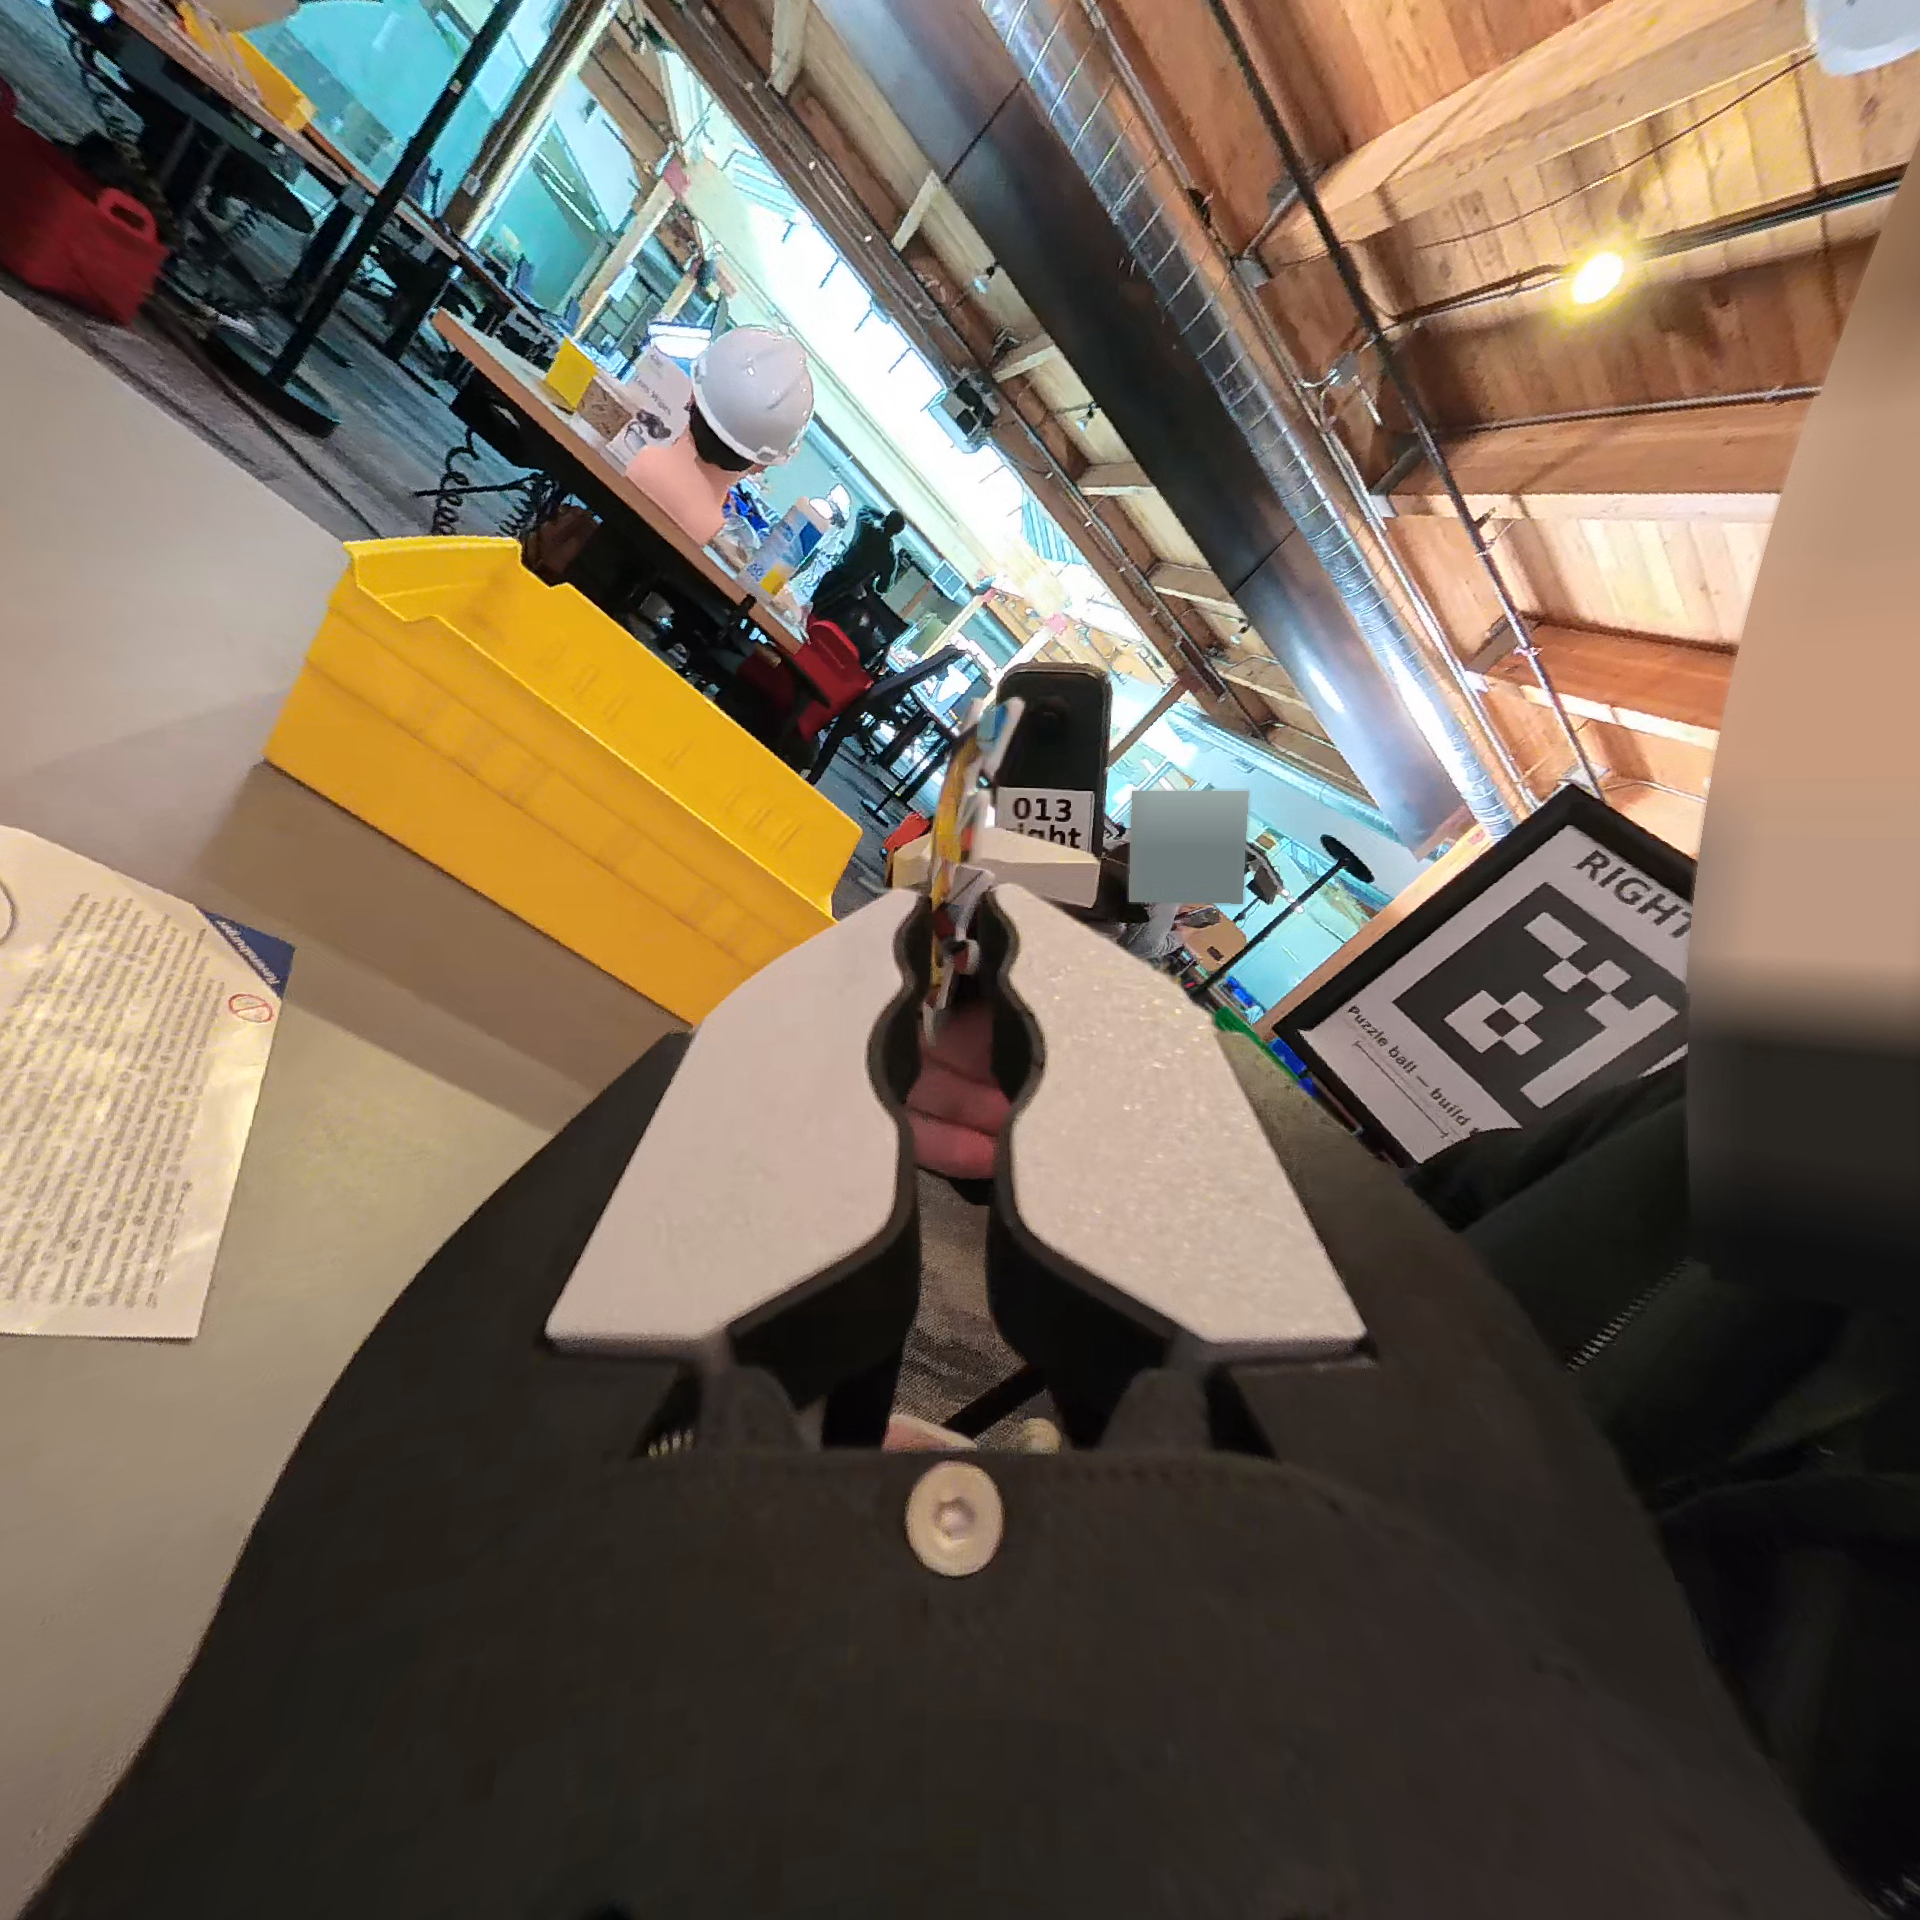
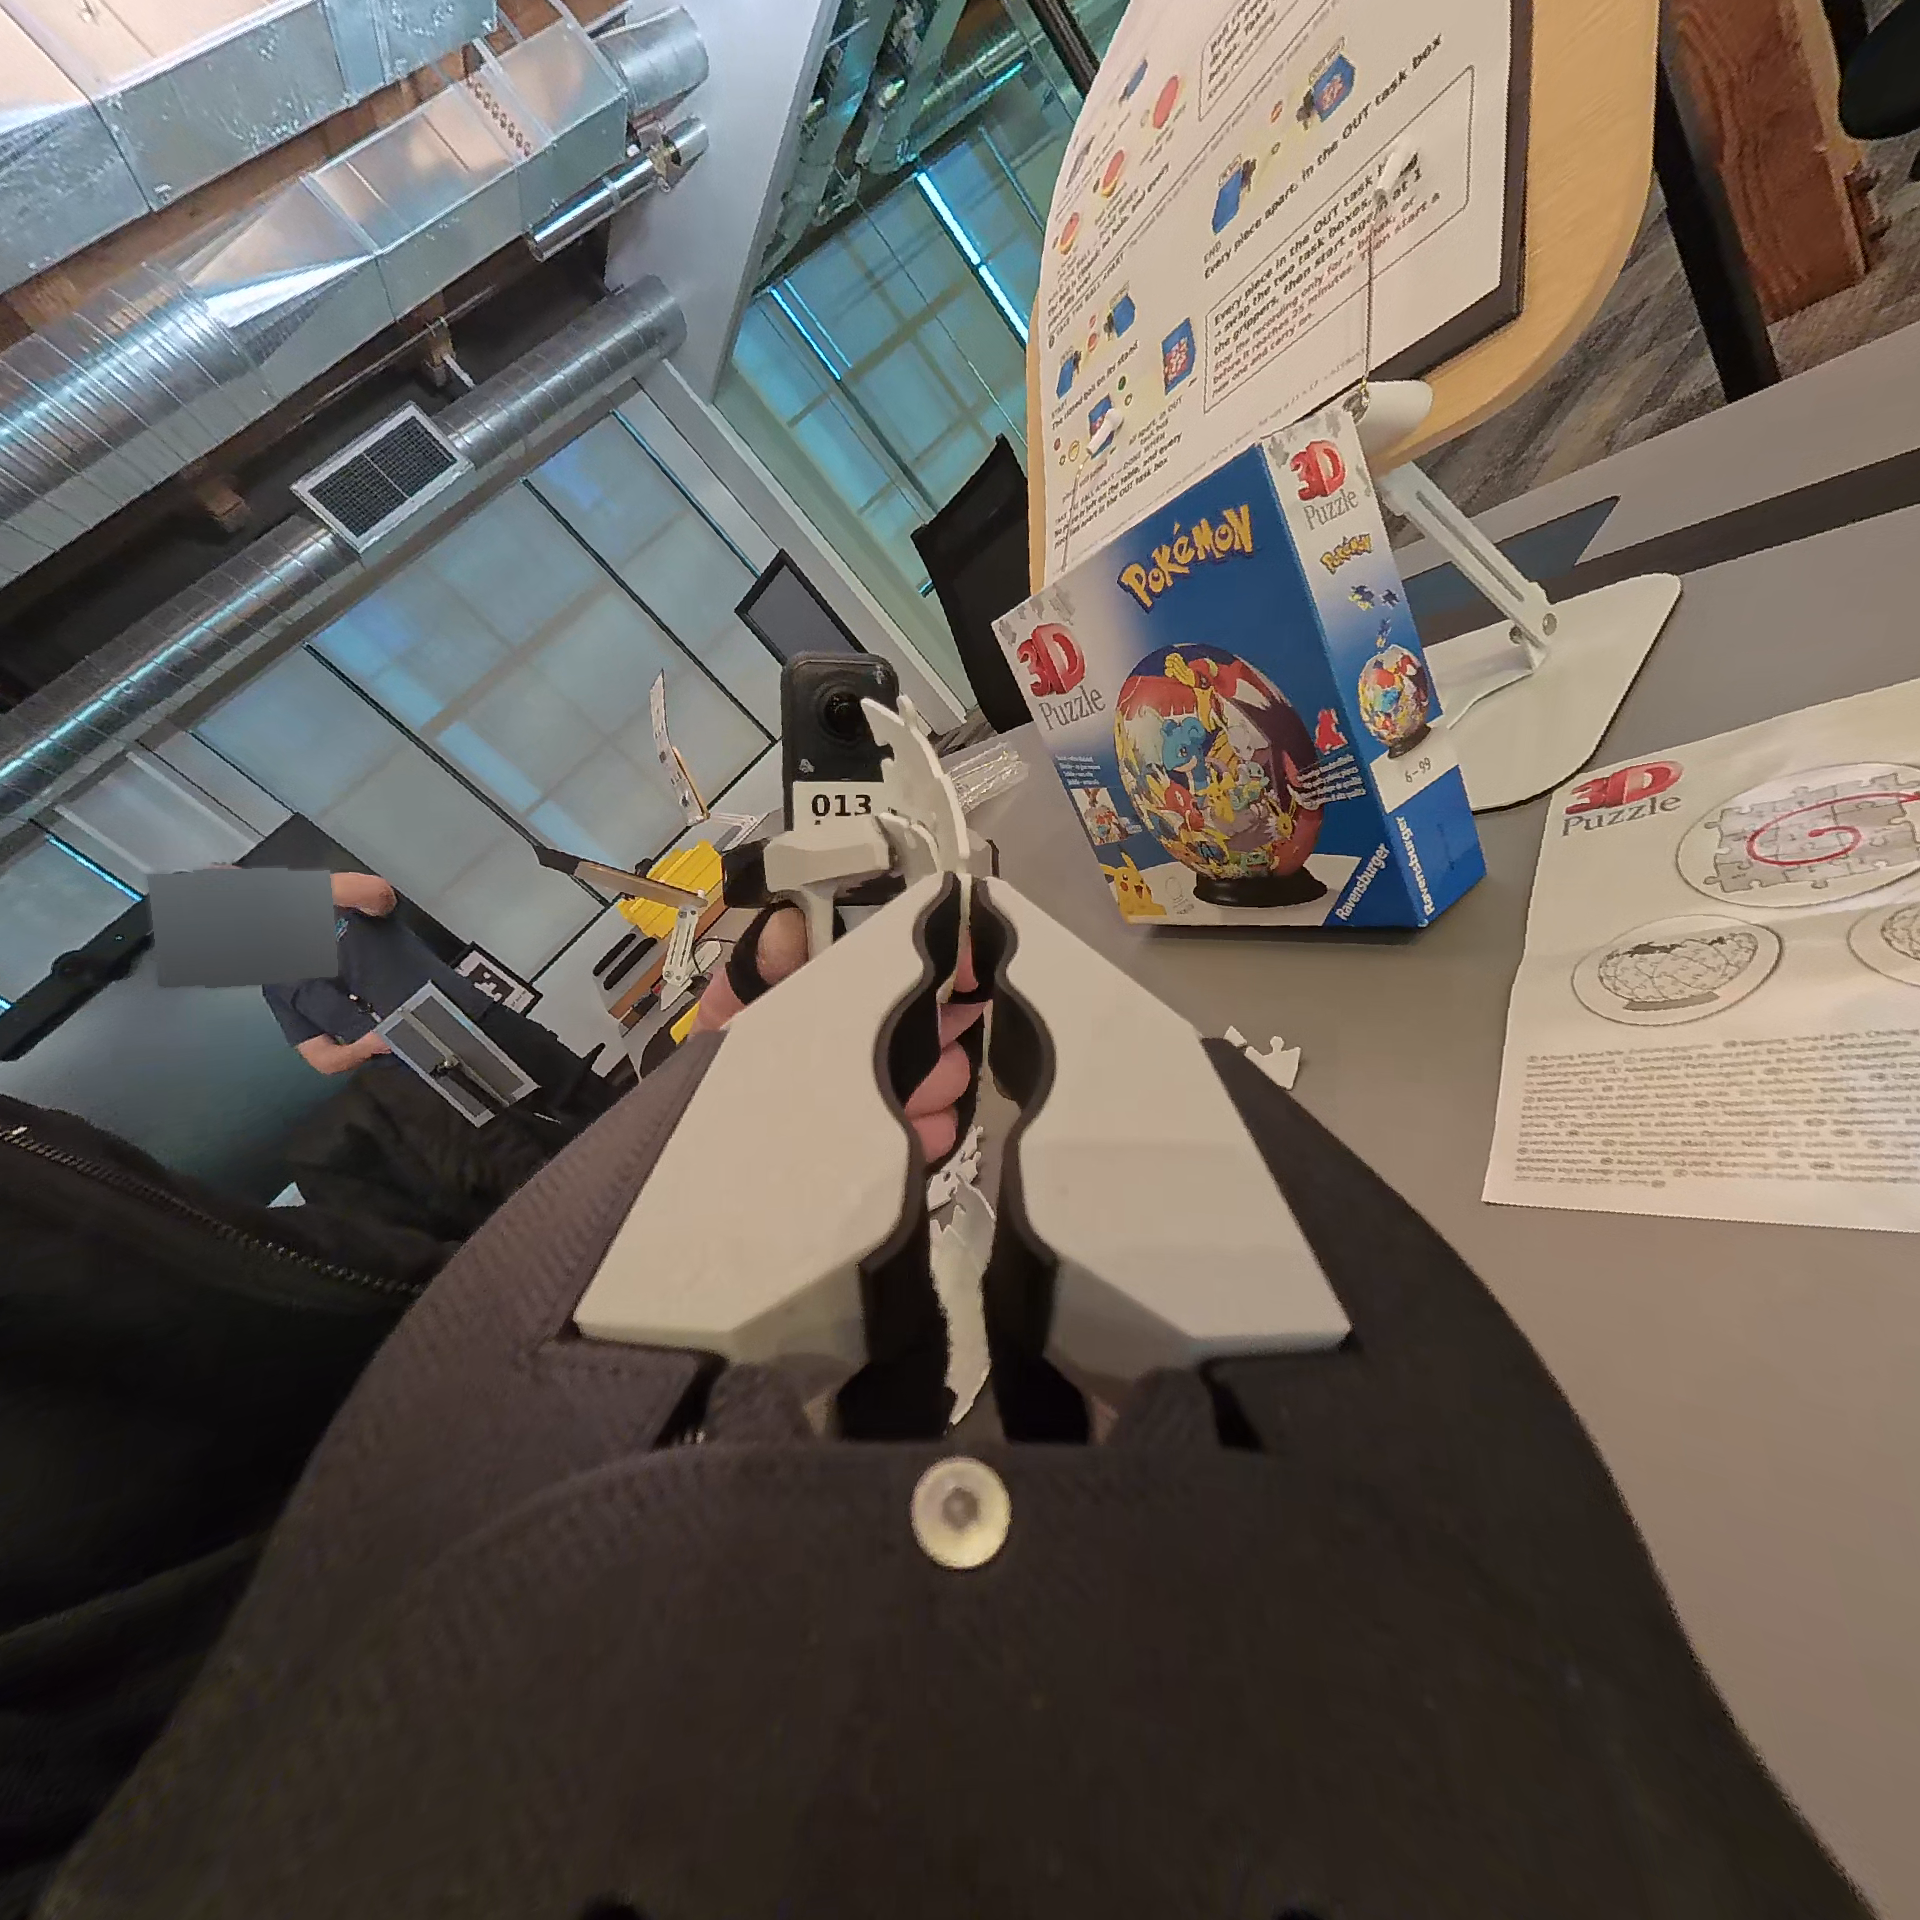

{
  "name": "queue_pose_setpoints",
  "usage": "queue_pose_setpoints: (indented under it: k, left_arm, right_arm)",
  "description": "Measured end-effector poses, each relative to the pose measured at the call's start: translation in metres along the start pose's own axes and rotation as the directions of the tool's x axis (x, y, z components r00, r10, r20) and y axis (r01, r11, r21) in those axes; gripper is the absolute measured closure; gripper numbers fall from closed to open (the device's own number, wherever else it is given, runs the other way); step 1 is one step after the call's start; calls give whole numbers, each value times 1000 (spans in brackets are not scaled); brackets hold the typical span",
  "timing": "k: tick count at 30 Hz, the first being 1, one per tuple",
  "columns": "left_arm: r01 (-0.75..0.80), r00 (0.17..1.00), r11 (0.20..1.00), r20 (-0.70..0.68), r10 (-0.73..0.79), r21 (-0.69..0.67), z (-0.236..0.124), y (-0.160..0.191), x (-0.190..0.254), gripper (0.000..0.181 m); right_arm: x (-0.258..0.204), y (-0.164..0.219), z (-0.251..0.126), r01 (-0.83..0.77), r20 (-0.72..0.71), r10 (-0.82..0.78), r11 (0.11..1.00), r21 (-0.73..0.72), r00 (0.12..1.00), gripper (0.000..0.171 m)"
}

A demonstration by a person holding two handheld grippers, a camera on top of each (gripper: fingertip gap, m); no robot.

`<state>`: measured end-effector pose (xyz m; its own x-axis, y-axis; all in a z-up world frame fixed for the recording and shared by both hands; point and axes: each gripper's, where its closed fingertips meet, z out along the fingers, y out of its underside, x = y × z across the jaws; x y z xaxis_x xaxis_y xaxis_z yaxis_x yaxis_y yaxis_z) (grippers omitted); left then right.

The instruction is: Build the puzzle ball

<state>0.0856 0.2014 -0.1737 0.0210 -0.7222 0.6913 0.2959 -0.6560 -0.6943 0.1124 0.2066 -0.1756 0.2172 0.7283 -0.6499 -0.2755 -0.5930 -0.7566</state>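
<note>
I hold a curved section of joined puzzle pieces in the air between both grippers, which face each other. In the left wrist view my left gripper (image 1: 951, 920) is shut on the section's colourful printed edge (image 1: 964, 774), and the right gripper (image 1: 1039, 862) sits just beyond it. In the right wrist view my right gripper (image 2: 961, 894) is shut on the same section, whose white back side (image 2: 920, 779) runs along between the fingers and sticks out past the tips. The left gripper (image 2: 831, 862) grips it from the far side.
A yellow bin (image 1: 540, 727), a printed sheet (image 1: 104, 1091) and a framed marker sign (image 1: 1507, 987) stand on the grey table. The blue puzzle box (image 2: 1247, 707), an instruction sheet (image 2: 1714, 987), a loose white piece (image 2: 1273, 1060) and an instruction board on a stand (image 2: 1299, 208) lie to the right.
</note>
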Motion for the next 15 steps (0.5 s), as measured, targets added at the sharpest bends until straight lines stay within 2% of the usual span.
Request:
queue_pose_setpoints:
  k: [6, 10, 15]
  left_arm:
    - [30, 998, 1000, 57, -30, 9, -1, -1, -5, 178]
    - [117, 992, 992, 32, -119, 38, -1, -2, -7, 179]
    - [116, 993, 992, 30, -118, 52, -1, -1, -8, 179]
  right_arm:
    - [-2, -1, 0, 41, -15, -41, 999, 1, 999, 171]
    - [-3, -1, 1, 124, -45, -125, 992, -8, 991, 171]
    - [-3, -2, 1, 160, -58, -160, 987, -8, 985, 171]
